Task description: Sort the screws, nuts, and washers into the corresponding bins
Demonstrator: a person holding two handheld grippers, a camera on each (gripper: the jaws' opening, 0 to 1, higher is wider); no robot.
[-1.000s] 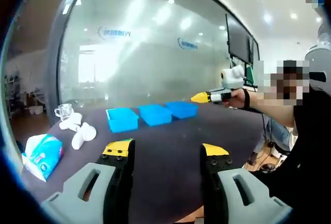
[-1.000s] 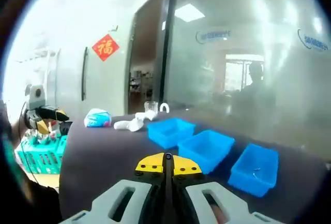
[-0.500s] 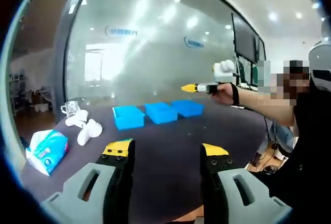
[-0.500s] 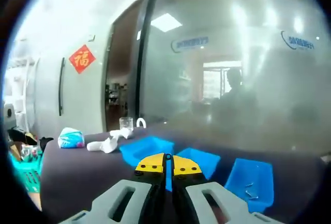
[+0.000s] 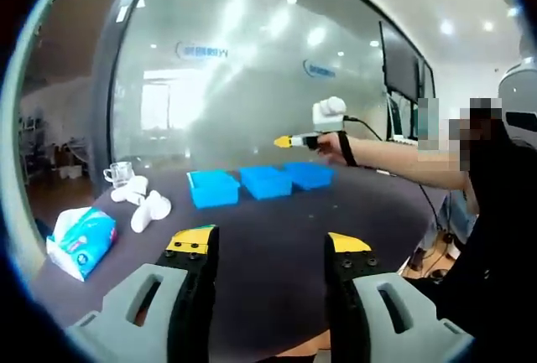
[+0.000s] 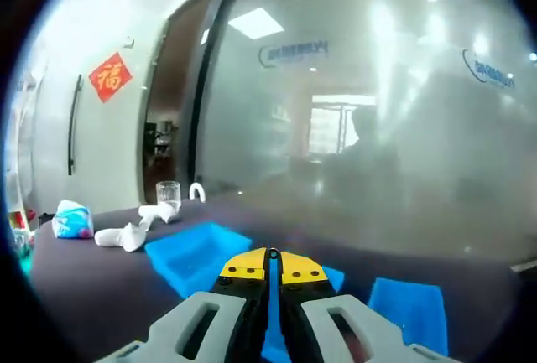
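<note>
Three blue bins stand in a row on the dark table: the left bin (image 5: 212, 189), the middle bin (image 5: 267, 182) and the right bin (image 5: 309, 175). My left gripper (image 5: 268, 244) is low at the near side of the table, open, with nothing between its jaws. My right gripper (image 5: 285, 141), held out in a person's hand, hovers above the middle bin. In the right gripper view my right gripper (image 6: 270, 266) has its yellow tips pressed shut over the left bin (image 6: 195, 254), with another bin (image 6: 409, 313) to the right. I see no small part between the tips.
A tissue pack (image 5: 81, 241), white crumpled items (image 5: 144, 210) and a glass cup (image 5: 117, 173) lie on the table's left side. A frosted glass wall (image 5: 252, 86) rises just behind the bins. The person's arm (image 5: 403, 162) stretches in from the right.
The right gripper has travelled left along the bin row, from near the right bin to above the middle one. Its view has closed in on the bins and the glass wall. The left gripper stays open.
</note>
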